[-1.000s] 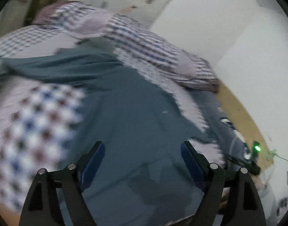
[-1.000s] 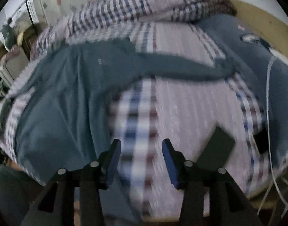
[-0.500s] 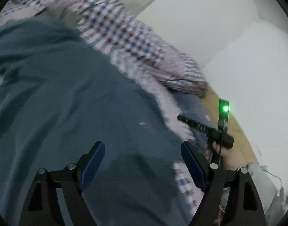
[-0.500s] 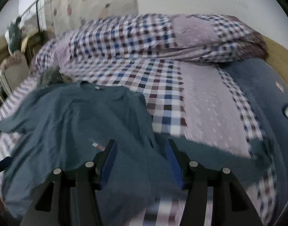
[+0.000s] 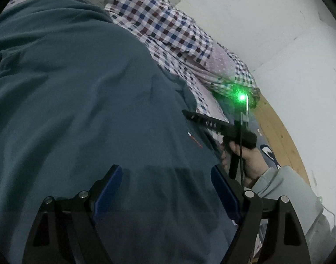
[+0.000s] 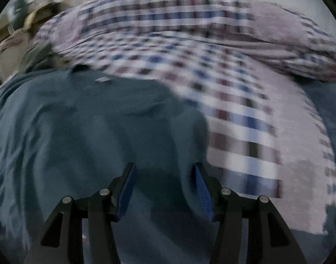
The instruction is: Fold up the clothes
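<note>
A bed point(image 5: 168, 22) with a checked cover in blue, maroon and white fills most of both views, and a bundled quilt point(image 6: 190, 17) of the same check lies along its far edge against a white wall point(image 5: 267, 33). Spread flat over the near part of the bed is a large teal shirt point(image 5: 80, 99), lightly creased, with a small white and red label point(image 5: 194, 139) showing near its right side in the left wrist view. A darker blue fabric point(image 6: 330, 114) lies on the bed at the far right. The left gripper point(image 5: 165, 189) hangs over the lower part of the shirt with its jaws released and spread wide, nothing between the blue pads. The right gripper point(image 6: 165, 187) is over the shirt's right portion, close to where the teal cloth meets the checked cover; its jaws stand apart and hold nothing, though the view is blurred. In the left wrist view a hand point(image 5: 247, 160) in a pale grey sleeve point(image 5: 282, 189) grips the right gripper's black handle, and a green light point(image 5: 241, 97) glows on top of it.
</note>
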The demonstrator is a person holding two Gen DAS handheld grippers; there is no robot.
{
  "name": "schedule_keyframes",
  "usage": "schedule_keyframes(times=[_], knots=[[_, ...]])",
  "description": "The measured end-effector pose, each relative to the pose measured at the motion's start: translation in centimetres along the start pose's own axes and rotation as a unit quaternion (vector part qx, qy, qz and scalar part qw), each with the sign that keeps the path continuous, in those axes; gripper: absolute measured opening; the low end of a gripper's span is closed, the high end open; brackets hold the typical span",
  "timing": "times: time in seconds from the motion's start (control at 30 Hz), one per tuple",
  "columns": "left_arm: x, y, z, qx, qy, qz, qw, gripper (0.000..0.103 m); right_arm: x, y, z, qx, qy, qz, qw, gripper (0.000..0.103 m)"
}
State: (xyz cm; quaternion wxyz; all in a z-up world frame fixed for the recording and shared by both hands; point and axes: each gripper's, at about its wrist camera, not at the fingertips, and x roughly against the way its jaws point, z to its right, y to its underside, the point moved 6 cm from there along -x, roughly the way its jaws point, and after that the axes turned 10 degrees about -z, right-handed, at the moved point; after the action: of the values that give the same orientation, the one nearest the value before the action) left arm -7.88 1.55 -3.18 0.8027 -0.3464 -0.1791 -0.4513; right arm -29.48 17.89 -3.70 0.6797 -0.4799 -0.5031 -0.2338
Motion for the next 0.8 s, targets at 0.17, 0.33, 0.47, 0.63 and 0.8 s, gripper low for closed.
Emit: schedule_keyframes(times=[0.17, 0.33, 0.47, 0.63, 0.8], knots=[[-0.3, -0.2, 0.0, -0.010, -0.004, -0.007, 0.9999, 0.086, 0.9, 2.0, -4.4, 0.104, -0.076, -0.019, 0.991, 0.058], [-0.7, -0.3, 0.3, -0.020, -0.008, -0.008, 0.9997, 0.086, 3.8, 3.5, -4.2, 0.167, -0.150, -0.046, 0.973, 0.057], [-0.8, -0.1, 0.2, -0.029, -0.012, -0.006, 0.9995, 0.086, 6.0, 2.0, 2.1, 0.113, -0.138, -0.017, 0.984, 0.058], [-1.1, 0.3, 0.0, -0.044, -0.028, -0.005, 0.9986, 0.086, 5.3, 0.9, 9.9, 0.022, -0.073, -0.015, 0.997, 0.058], [-1.3, 0.4, 0.0, -0.055, -0.038, -0.004, 0.9978, 0.086, 1.6, 1.2, 10.9, 0.028, -0.073, -0.044, 0.996, 0.041]])
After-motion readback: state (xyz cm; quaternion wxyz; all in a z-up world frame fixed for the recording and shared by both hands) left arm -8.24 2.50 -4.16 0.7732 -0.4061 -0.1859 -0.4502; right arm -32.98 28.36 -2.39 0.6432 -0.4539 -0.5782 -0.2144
